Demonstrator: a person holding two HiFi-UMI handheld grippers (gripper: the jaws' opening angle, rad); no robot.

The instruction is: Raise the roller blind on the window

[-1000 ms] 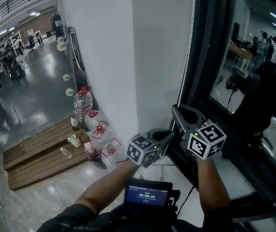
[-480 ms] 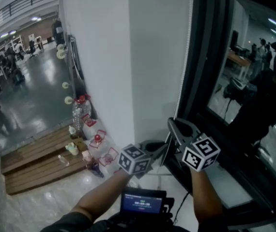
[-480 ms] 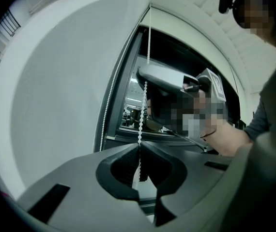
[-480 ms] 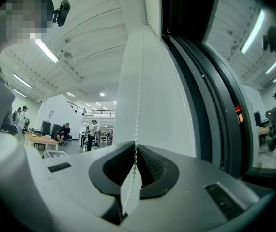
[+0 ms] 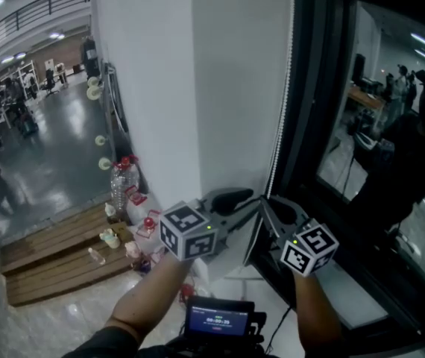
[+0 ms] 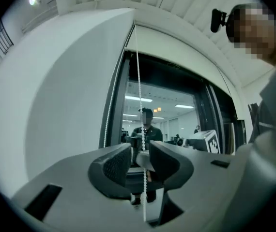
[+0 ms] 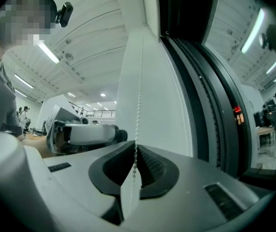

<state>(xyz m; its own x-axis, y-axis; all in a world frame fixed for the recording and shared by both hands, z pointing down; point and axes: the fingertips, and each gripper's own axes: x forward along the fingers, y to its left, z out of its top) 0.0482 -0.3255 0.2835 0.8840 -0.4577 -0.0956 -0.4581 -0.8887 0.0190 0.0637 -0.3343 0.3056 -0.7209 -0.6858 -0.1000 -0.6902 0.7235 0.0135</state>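
Site: white wall (image 5: 153, 88) meets a dark window frame (image 5: 309, 125). The window glass (image 5: 391, 133) shows the reflection of a person in dark clothes.
Bead chain (image 5: 281, 118): the blind's white chain hangs down the wall's edge, just beside the window frame, down to the two grippers. From the left gripper view two strands show, one close along the frame and one further out.
Roller blind: fabric not made out for certain in any view.
Left gripper (image 6: 139, 154): points level. Its jaws have just been opening and now stand wide. The outer strand runs straight down through the gap, and neither pad presses on it.
Right gripper (image 7: 135, 154): roughly level, just beside the left one, on the window side. Its jaws have just been closing and are now pinched together on a strand of the chain, which enters between the ribbed pads from above.
Marker cubes: one on the left (image 5: 189, 231) and one on the right (image 5: 309, 247), both facing the head camera.
Floor left of wall: plastic bottles (image 5: 127, 171) with red caps against the wall foot, wooden platform (image 5: 56, 245) beside them.
Bottom edge: small lit screen (image 5: 220, 315) between the forearms.
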